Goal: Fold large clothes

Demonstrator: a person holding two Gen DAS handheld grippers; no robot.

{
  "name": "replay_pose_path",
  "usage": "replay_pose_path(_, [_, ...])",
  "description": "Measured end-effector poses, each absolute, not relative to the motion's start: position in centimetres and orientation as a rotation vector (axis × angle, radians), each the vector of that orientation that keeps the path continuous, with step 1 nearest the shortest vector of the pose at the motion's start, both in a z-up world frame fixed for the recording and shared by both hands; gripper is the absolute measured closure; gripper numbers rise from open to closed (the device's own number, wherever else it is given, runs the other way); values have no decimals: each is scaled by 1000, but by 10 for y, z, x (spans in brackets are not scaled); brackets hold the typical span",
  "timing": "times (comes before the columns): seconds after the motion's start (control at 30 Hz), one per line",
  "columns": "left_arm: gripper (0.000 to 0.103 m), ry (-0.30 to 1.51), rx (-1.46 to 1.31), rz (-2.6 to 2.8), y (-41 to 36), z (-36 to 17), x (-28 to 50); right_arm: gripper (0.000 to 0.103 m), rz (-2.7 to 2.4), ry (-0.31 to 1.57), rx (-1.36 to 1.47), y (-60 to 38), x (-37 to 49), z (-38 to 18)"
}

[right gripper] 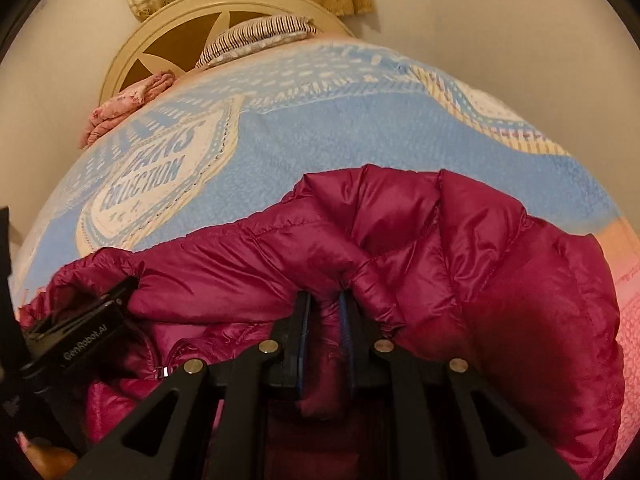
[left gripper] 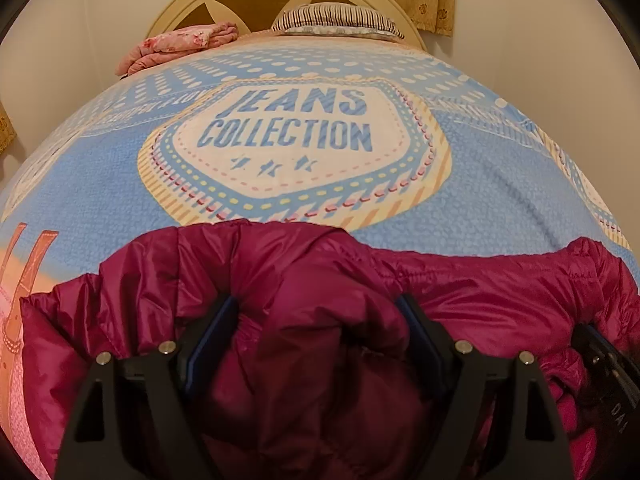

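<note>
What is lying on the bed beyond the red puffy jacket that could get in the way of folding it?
Nothing visible. The jacket lies on bare blue blanket; the pink cloth and striped pillow sit far off by the headboard. Both claws already have jacket fabric between their fingers.

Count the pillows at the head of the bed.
1. A striped pillow leans on the headboard, right of a folded pink floral cloth. More may lie hidden behind the blanket's rise.
</note>
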State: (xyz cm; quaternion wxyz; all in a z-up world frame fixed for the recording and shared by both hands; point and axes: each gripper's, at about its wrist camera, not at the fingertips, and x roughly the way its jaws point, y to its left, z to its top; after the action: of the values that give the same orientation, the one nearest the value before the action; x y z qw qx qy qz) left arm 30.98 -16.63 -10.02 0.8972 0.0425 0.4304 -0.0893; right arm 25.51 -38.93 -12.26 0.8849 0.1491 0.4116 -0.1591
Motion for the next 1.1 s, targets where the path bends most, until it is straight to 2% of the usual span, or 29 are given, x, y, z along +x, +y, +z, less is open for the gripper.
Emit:
replay_pose_path(0.13, [19,892,88,-185,-166,-100,310,88,-375,864,215,-375,260,-122])
replay_pose_path(0.5, [19,900,89,-181,-165,-97,308,88,-365,842,250,-381,254,-121])
replay_pose_path(0.67, [19,897,95,-157,-156,-76,288,88,-353,891,280,-384,257,-116])
replay_pose_path(0.83, [17,760,222,-172,-143,-39,236,88,-291,794,373,-386,216,-67])
replay_pose_path(1.1, [8,592,256,-225,-109,18,146,86,-233,618,319,-376,76,28])
